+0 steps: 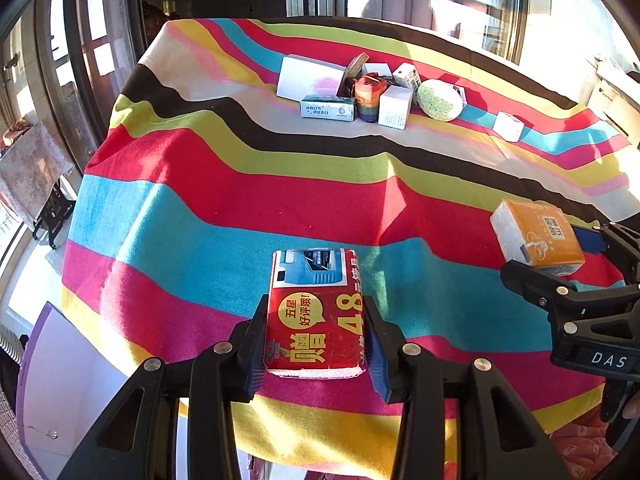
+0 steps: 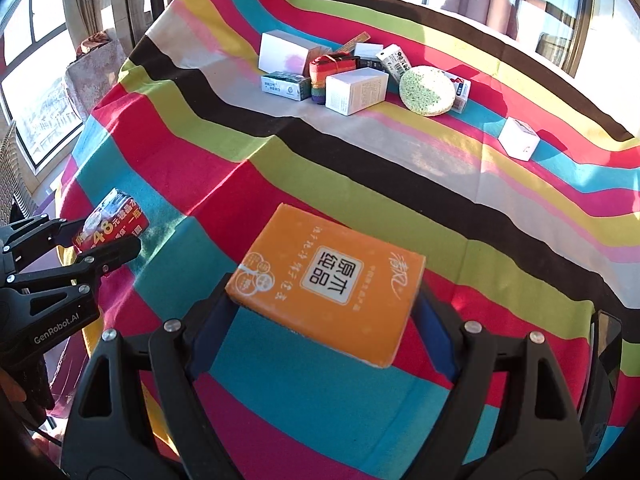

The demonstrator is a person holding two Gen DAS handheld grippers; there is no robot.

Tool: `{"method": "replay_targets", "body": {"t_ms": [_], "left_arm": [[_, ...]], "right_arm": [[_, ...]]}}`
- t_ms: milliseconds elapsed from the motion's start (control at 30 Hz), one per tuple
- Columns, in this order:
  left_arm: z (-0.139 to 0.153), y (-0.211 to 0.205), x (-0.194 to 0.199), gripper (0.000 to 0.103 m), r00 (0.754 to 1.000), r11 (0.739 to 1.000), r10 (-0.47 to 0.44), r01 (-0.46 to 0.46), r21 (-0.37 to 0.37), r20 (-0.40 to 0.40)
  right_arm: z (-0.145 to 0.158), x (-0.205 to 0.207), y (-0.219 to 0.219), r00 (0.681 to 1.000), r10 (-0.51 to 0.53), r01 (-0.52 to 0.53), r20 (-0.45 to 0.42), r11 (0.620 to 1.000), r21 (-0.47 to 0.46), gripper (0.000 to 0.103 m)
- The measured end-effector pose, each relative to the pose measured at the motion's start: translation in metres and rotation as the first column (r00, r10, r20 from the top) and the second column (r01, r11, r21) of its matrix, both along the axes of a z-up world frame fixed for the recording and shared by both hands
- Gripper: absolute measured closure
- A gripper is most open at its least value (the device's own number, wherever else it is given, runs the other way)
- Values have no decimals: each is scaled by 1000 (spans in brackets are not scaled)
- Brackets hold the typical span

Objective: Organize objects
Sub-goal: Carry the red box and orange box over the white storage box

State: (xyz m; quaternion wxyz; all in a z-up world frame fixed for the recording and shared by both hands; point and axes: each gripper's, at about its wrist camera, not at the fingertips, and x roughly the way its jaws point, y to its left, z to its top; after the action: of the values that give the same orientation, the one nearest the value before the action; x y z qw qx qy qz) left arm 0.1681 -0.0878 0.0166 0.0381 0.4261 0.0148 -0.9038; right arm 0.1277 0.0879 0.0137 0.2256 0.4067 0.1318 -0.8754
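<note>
My left gripper (image 1: 316,344) is shut on a red tissue pack (image 1: 316,312) with yellow print, held above the near edge of the striped tablecloth (image 1: 240,184). My right gripper (image 2: 324,308) is shut on an orange tissue pack (image 2: 328,284), held tilted above the cloth. In the left wrist view the right gripper (image 1: 560,252) and the orange pack (image 1: 540,236) show at the right. In the right wrist view the left gripper (image 2: 100,236) and the red pack (image 2: 112,220) show at the left.
At the far side of the table lies a cluster: a white box (image 1: 308,78), a green-white pack (image 1: 328,108), a rainbow strap roll (image 1: 370,96), a small white box (image 1: 395,107), a green speckled sponge (image 1: 440,100). A lone white cube (image 1: 508,126) sits to the right. Windows surround the table.
</note>
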Motion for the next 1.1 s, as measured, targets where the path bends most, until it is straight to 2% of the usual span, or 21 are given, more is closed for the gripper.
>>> {"method": "replay_targets", "body": {"t_ms": [367,633,800,1100], "left_arm": [[-3,-27,34,60,999,999,43,-43,15,-7],[-3,-59,59,60,993,992,117,-117,56,-9],[3,-82,76,60,983,983,178,-176,50,-38],[-12,-127,108,60,956,953,294,-294,68,13]], "right_arm": [[7,30,-34,994,107,-106,-10,994,33,18],[5,54,-68,977,212,-212,-4,975,73,18],[9,74,-92,953,302,-299,-15,949,103,18],[13,109,-141,884,466,-455,-32,875,164,18]]}}
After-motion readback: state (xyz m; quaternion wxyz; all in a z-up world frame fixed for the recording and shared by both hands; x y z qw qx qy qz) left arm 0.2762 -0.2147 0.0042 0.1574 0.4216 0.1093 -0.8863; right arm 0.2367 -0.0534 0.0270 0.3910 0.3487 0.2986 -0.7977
